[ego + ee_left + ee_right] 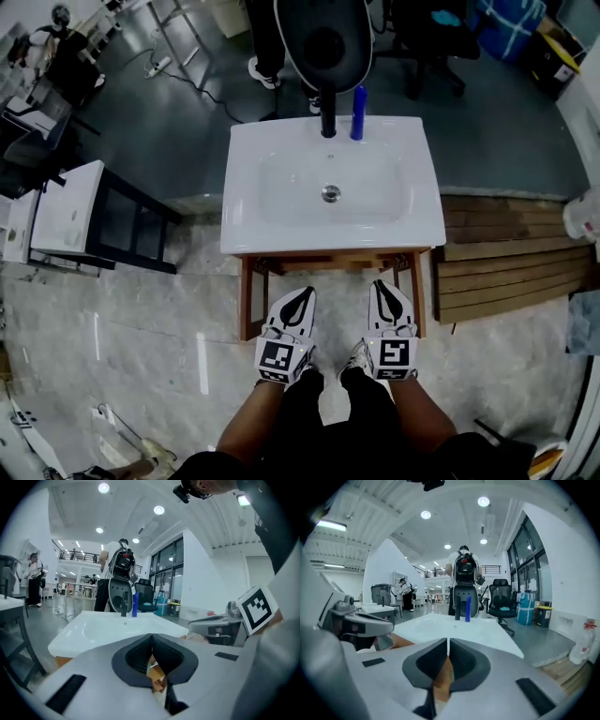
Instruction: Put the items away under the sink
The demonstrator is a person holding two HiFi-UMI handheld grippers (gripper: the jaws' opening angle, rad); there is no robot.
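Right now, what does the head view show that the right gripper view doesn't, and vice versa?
Only the head view: the marble floor, and the marker cube on the right gripper. Only the right gripper view: ceiling lights, and its jaws seen close, shut with nothing between. Both: the white sink, black faucet and blue stick.

A white sink (246, 202) stands where glossy marble floor (141, 328) meets grey floor (187, 131). Wooden planks (506, 253) lie to its right and a white cabinet (67, 208) to its left. Round ceiling lights (483, 501) shine overhead, and tall windows (529, 564) line the right wall.
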